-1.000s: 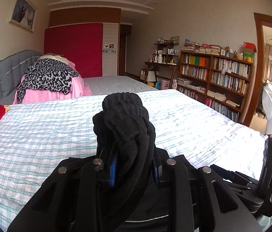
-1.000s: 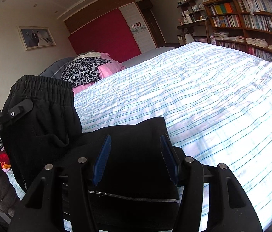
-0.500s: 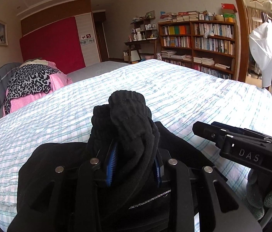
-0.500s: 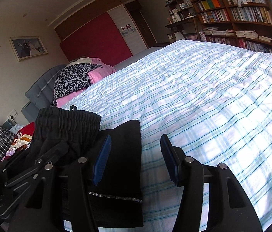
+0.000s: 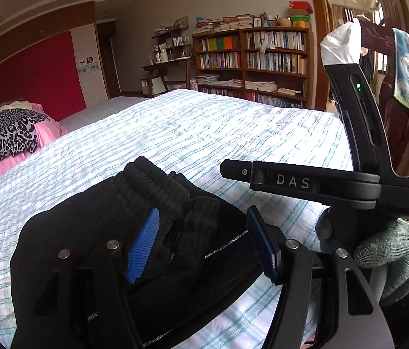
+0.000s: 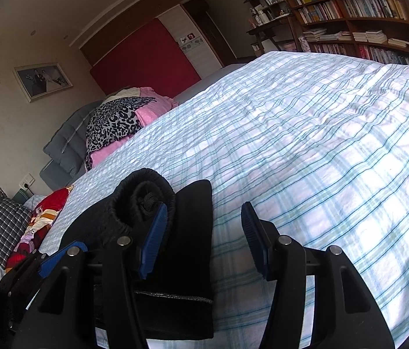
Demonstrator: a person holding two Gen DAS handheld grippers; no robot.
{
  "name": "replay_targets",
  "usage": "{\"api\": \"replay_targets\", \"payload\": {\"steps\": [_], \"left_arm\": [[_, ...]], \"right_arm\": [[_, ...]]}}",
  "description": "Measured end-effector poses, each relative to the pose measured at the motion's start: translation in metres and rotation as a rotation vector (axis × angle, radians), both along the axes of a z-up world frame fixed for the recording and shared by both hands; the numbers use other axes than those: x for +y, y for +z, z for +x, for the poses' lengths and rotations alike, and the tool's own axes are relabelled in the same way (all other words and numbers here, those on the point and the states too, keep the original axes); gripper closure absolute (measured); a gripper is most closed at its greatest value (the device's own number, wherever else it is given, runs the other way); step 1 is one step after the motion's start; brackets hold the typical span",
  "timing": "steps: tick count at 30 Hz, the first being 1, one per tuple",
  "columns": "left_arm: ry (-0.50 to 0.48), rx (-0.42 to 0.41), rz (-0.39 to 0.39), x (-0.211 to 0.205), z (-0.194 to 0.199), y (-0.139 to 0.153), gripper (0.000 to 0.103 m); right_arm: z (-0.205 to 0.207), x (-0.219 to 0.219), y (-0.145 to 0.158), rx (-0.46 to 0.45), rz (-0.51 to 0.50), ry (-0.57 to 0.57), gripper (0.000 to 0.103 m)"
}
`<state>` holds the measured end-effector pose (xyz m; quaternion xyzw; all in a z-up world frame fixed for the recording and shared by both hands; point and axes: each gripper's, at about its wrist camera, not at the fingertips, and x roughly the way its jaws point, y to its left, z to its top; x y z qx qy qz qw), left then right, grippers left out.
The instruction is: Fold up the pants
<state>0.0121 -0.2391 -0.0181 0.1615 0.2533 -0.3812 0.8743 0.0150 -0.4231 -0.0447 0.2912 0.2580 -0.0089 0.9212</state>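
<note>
Black pants [image 5: 181, 247] lying folded on bed [image 5: 204, 133], waistband bunched on top. Left claw [image 5: 201, 241] & right claw [image 6: 201, 238] both hovering wide open, holding nothing. Judgement: flatten waistband bulge, square edges w/ gentle presses.

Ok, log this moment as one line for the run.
step: fold laid down | left gripper: open, over pants | right gripper: open, beside pants | pants: bunched on bed

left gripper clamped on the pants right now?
No: in the left wrist view the left gripper stands open, its blue pads apart, with the black pants lying loose on the bed between them.
</note>
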Motion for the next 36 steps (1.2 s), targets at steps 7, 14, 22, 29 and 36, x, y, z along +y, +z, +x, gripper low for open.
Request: {"api": "replay_targets", "payload": {"steps": [7, 14, 22, 29, 36], "left_arm": [[0.097, 0.052, -0.123, 0.05, 0.017, 0.029, 0.038], [0.211, 0.03, -0.179, 0.099, 0.032, 0.045, 0.032], [0.31, 0.089, -0.194, 0.139, 0.058, 0.031, 0.031], [0.336, 0.157, -0.173, 0.153, 0.067, 0.004, 0.031], [0.328, 0.189, -0.163, 0.159, 0.07, -0.011, 0.03]], "right_arm": [[0.01, 0.001, -0.001, 0.01, 0.117, 0.056, 0.036], [0.032, 0.008, 0.001, 0.039, 0.254, 0.162, 0.024], [0.058, 0.027, -0.002, 0.118, 0.315, 0.244, 0.019], [0.072, 0.048, -0.01, 0.192, 0.252, 0.247, 0.019], [0.073, 0.071, 0.003, 0.154, 0.093, 0.256, 0.062]]}}
